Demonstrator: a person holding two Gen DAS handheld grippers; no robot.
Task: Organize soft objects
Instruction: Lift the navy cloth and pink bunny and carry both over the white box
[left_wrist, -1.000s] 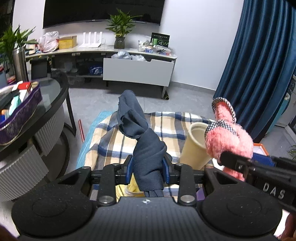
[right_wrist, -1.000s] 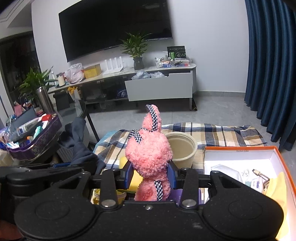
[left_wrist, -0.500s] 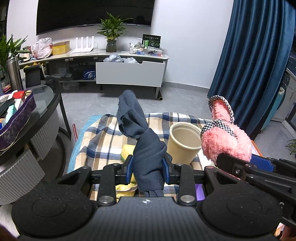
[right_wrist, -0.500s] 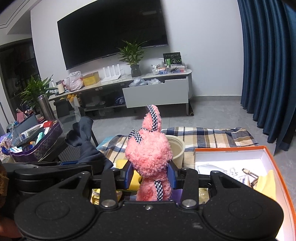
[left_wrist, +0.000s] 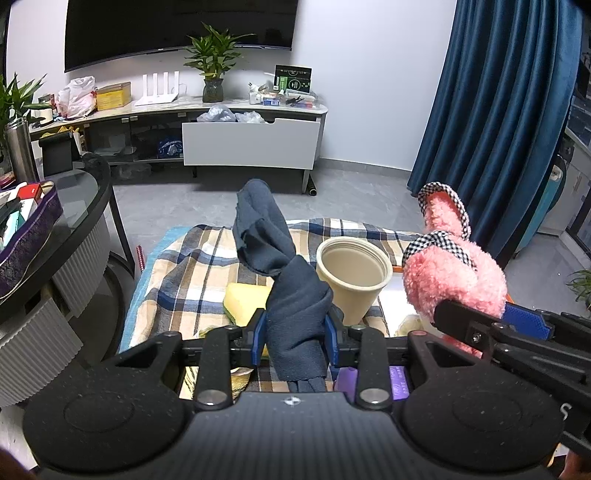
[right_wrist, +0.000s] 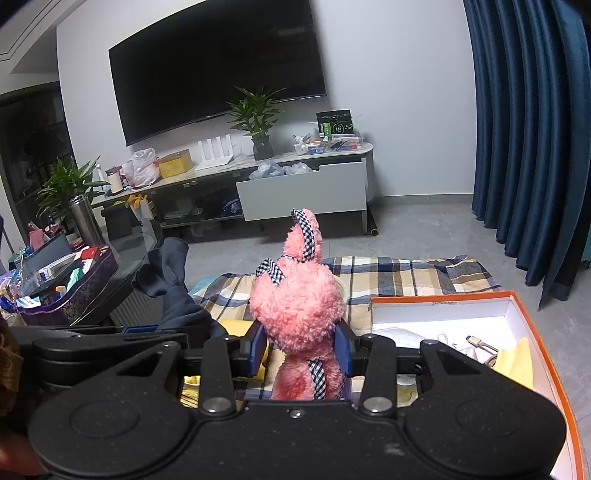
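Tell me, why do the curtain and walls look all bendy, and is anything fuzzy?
Left wrist view: the fisheye lens bows the blue curtain near the edge; the dark cloth in the left tool looks sharp. Right wrist view: the same bend curves the curtain and TV; the pink bunny in the right tool stays clear, no real blur.

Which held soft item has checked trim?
The pink plush rabbit in the right tongs; the left tongs hold plain dark blue cloth.

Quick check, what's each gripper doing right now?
Left gripper: closed on the dark blue cloth.
Right gripper: closed on the pink plush bunny.
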